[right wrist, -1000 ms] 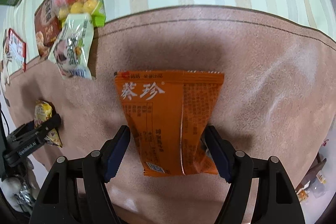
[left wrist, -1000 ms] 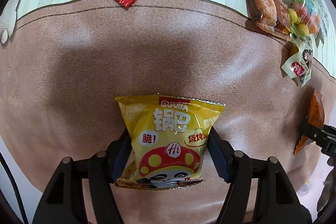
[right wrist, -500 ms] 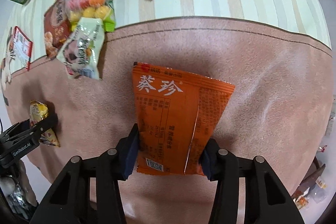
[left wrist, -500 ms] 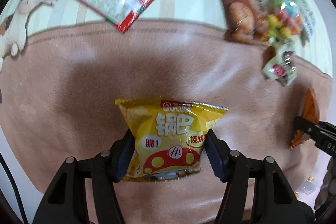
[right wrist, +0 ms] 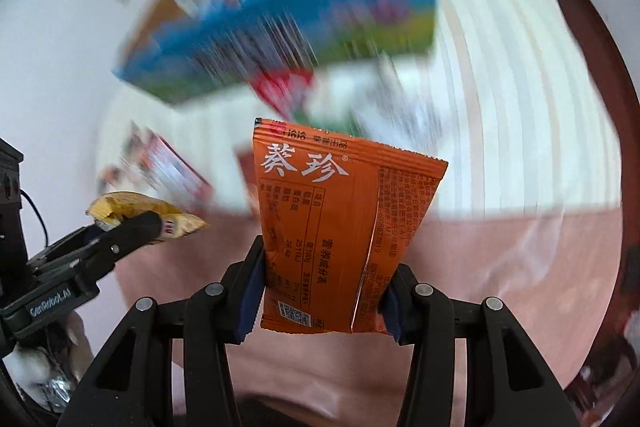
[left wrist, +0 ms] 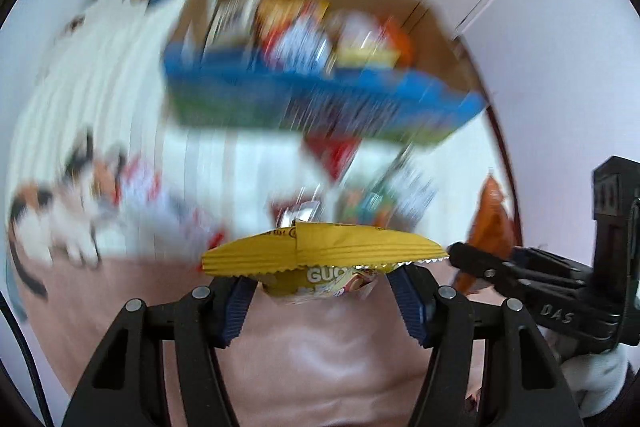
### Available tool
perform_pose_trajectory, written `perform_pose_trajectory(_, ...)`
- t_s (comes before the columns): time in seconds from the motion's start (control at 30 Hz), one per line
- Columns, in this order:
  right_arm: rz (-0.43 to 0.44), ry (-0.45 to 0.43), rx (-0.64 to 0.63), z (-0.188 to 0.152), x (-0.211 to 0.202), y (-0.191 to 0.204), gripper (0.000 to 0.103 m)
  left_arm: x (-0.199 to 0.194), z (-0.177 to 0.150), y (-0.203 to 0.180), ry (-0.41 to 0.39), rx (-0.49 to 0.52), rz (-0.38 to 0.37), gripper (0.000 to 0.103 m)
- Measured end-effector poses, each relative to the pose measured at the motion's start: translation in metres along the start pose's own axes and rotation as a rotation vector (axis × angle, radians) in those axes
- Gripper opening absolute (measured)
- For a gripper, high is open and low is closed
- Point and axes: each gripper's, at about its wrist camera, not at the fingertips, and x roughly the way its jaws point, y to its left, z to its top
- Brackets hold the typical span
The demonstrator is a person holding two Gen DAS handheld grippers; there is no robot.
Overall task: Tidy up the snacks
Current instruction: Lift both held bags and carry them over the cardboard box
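Snacks gripped — left claw clamps yellow packet, right claw orange packet; carry level over box, seemingly half-full — release low.

Orange packet reads "葵珍"; yellow packet shows "GUO".

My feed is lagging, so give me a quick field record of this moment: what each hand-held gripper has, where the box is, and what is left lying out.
left hand-held gripper: shut on the yellow snack bag, held above the brown mat
right hand-held gripper: shut on the orange snack packet, printed back facing the camera
cardboard box: open, ahead of both, blurred, already holding several packets
loose snacks: some on the striped cloth between mat and box; too blurred to count
image quality: background motion-blurred
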Motion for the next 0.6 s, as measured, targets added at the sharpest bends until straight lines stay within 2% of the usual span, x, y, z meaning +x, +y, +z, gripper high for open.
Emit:
perform_pose_trajectory(0.07,0.03,-0.069,-0.023,0.029,-0.033,0.008,0.052,-0.021,0.022,-0.006,-0.046,0.024,-0.012,0.06)
perform_pose_trajectory(0.13,0.048,-0.115,-0.035,0.051,-0.025,0.031,0.052,-0.033,0.049,-0.01,-0.081,0.039,-0.016,0.06)
perform_pose_trajectory(0.27,0.038,-0.197,-0.061,0.099,-0.057,0.04,0.052,-0.038,0.109,-0.01,-0.1,0.06,0.038,0.06)
perform_pose_trajectory(0.33,0.02,-0.215,-0.071,0.123,-0.063,0.038,0.052,-0.028,0.136,-0.005,-0.066,0.068,0.077,0.06)
perform_pose_trajectory(0.43,-0.004,-0.211,-0.073,0.157,-0.063,0.035,0.052,-0.002,0.159,0.01,0.009,0.074,0.114,0.06)
perform_pose_trajectory(0.5,-0.017,-0.193,-0.07,0.177,-0.048,0.043,0.052,0.023,0.17,0.024,0.092,0.062,0.133,0.06)
perform_pose_trajectory(0.6,-0.04,-0.15,-0.069,0.197,-0.027,0.038,0.052,0.052,0.174,0.04,0.168,0.041,0.142,0.06)
